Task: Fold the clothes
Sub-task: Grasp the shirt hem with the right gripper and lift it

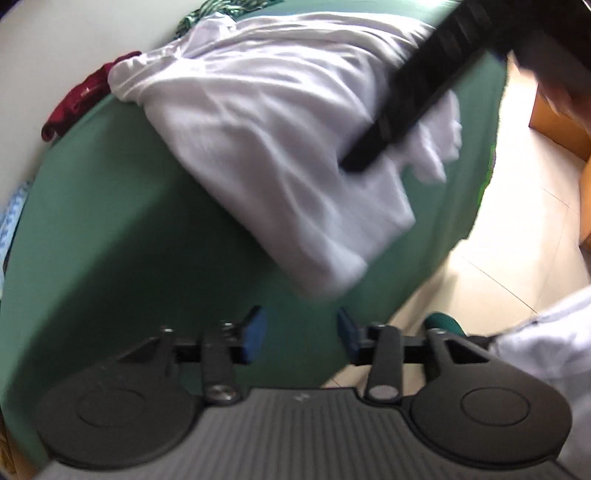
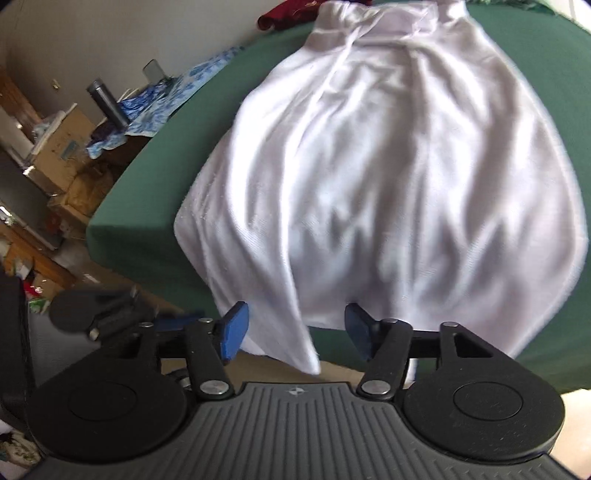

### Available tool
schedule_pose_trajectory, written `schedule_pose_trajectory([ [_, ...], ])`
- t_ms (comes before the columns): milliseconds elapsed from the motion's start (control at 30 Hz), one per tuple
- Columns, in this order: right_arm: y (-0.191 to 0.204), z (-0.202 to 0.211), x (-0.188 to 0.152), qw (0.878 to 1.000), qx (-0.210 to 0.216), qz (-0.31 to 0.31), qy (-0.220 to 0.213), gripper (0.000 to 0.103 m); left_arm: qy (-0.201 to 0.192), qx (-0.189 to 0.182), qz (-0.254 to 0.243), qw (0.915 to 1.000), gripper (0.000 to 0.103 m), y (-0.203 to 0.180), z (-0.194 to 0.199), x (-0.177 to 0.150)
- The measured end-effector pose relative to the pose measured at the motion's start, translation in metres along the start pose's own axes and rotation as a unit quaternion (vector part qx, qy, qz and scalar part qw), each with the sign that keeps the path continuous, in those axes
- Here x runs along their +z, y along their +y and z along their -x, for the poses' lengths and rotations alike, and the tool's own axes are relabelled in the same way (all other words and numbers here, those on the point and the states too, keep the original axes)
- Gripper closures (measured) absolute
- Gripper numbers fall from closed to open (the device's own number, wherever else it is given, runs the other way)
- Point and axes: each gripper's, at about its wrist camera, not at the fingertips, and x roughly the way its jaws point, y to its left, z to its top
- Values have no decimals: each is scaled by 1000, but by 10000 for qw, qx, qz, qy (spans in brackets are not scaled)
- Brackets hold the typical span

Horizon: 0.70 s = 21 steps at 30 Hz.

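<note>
Lying crumpled across the green table cover [image 2: 155, 206], the white garment [image 2: 388, 177] is spread with deep lengthwise wrinkles, its near hem overhanging the table edge toward the right wrist camera. Far end bunched up near a dark red cloth [image 2: 291, 14] at the back of the table.

Right gripper [image 2: 293, 332]: jaws apart at a middling width, blue pads [image 2: 232, 332] clear of the fabric. A hanging fold of the white garment drops into the gap between them, but neither pad presses on it. Nothing gripped.

Left gripper [image 1: 301, 338]: jaws likewise part-open, blue pads [image 1: 255, 334] over bare green cover near the table edge, nothing between them. White garment [image 1: 280, 147] lies beyond it, not touching the pads. Left view is motion-blurred.

From the left wrist view, one black finger of the right gripper [image 1: 399, 107] reaches in from upper right over the near corner of the garment; whether it touches the fabric I cannot tell.

Surroundings: dark red cloth [image 1: 77, 103] at the table's far side; blue-and-white patterned cloth [image 2: 173, 99] draped at the table's left end; a dark cylindrical flask [image 2: 107, 101] and cardboard boxes [image 2: 62, 144] past it. Pale tiled floor [image 1: 517, 236] beside the table. White sleeve of the person [image 1: 554, 354] at the right margin of the left view
</note>
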Motion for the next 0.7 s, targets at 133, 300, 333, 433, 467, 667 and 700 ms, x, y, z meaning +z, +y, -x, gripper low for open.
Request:
schedule_pose_trajectory([
  [133,-13,-10,-9,9993,-106,-194,308,100,307,-95,-303,9990,103,-7,-27,4],
  [300,-18,8,-27,9985,-166,-109,502,98,643,-299,-662,9953,103,-38,-31,-26],
  [333,-17,9,-30,9975,-383,-17,601,94,662,-305,-603,9955,103,-38,-25,-33],
  [433,-13,30,-32,9937,-899,374,552,92,613,-195,-373,9972,92,-31,0,-43],
  [467,-11,41,-31,9939,-923,447,417,92,519,-93,-309,9981,89,-26,13,-43],
  [667,-10,91,20,9924,-192,-45,-1214,73,-570,381,215,9974,76,11,78,7],
  [700,-11,88,30,9908,-157,-135,-1337,73,-768,391,248,9960,74,13,83,19],
])
